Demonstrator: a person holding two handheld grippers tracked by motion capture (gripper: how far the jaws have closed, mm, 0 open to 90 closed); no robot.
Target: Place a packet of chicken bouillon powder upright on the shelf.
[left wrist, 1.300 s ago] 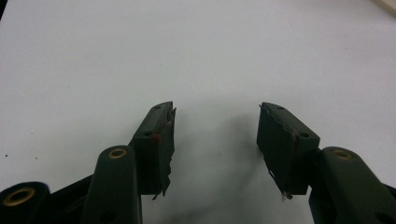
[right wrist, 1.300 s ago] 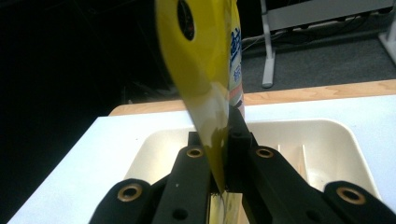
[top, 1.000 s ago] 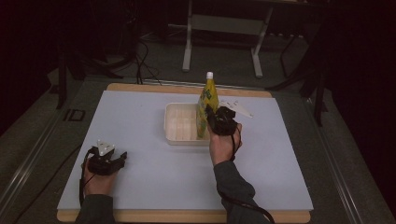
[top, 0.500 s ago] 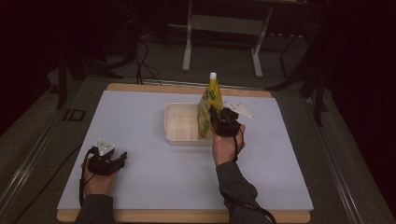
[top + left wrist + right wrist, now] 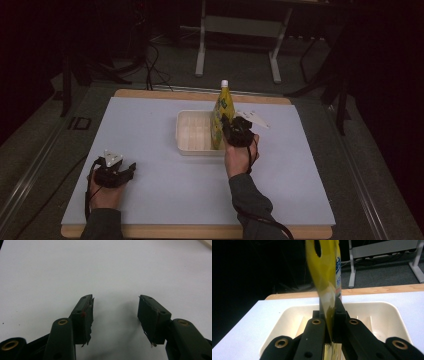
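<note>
A yellow pouch (image 5: 221, 111) with a white cap (image 5: 224, 83) stands upright at the right end of a white ribbed tray (image 5: 192, 131) in the middle of the table. My right gripper (image 5: 225, 131) is shut on the pouch's lower part from the near side. In the right gripper view both jaws of the right gripper (image 5: 329, 313) press the yellow pouch (image 5: 324, 272) flat above the tray (image 5: 377, 312). The pouch's bottom is hidden behind the jaws. My left gripper (image 5: 131, 167) rests near the front left of the table. In its own view the left gripper (image 5: 115, 312) is open over the bare surface.
The table top (image 5: 150, 115) is pale with a wooden edge (image 5: 200, 231) around it. Beyond the far edge stand the legs of a metal frame (image 5: 202, 50), with cables on the dark floor. Bare surface lies between the two hands.
</note>
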